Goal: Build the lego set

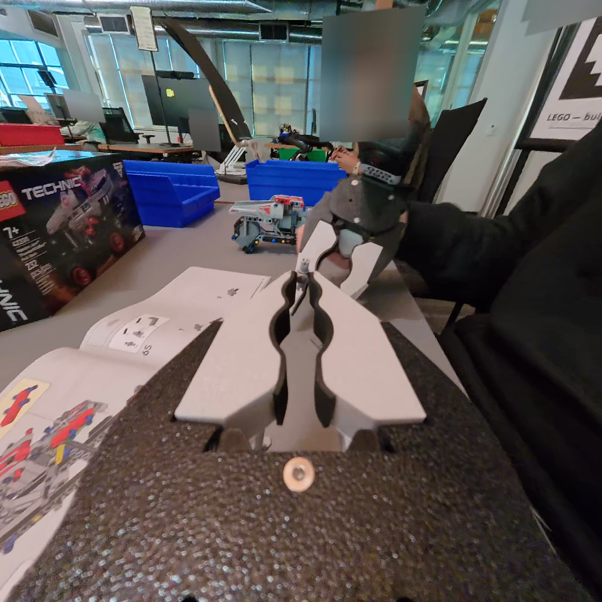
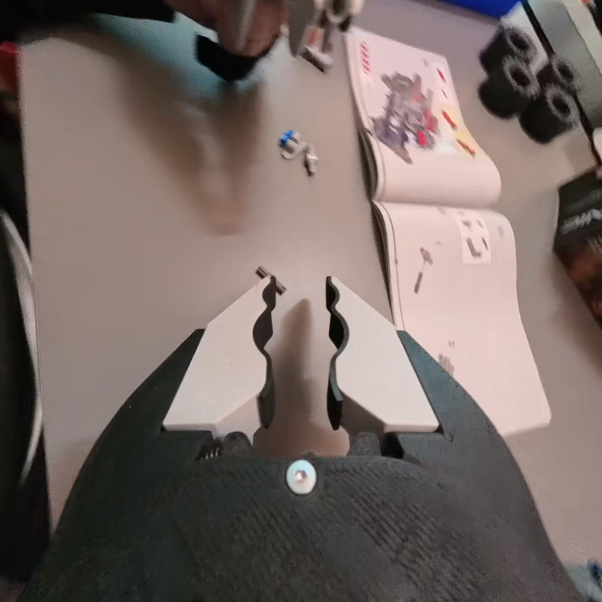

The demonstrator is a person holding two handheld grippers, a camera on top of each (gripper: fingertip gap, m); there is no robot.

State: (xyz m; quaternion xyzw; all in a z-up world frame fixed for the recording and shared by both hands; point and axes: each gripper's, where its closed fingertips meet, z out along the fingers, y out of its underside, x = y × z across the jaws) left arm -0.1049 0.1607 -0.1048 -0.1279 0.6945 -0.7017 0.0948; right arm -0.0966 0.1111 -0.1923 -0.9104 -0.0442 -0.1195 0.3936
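We grip a grey pin (image 1: 303, 273) with our left gripper (image 1: 303, 277).
Our right gripper (image 2: 298, 281) hangs with jaws apart over the table (image 2: 130, 163), beside a dark axle (image 2: 271, 280) and the manual (image 2: 456, 293).

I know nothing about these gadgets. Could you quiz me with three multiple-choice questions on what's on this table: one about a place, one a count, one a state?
1. Where is the partly built grey-and-red lego vehicle?
A. Inside a bin
B. On the grey table, in front of the bins
C. Gripped in a hand-held gripper

2. How many blue plastic bins stand at the far side of the table?
A. One
B. Two
C. Four

3. What state is the left hand-held gripper in?
A. Wide open and empty
B. Shut on a sheet of paper
C. Shut on a small grey-and-black lego piece

Answers: 1 B, the left wrist view shows it resting on the tabletop before the bins. 2 B, two bins sit side by side there. 3 C, the piece is pinched at the fingertips.
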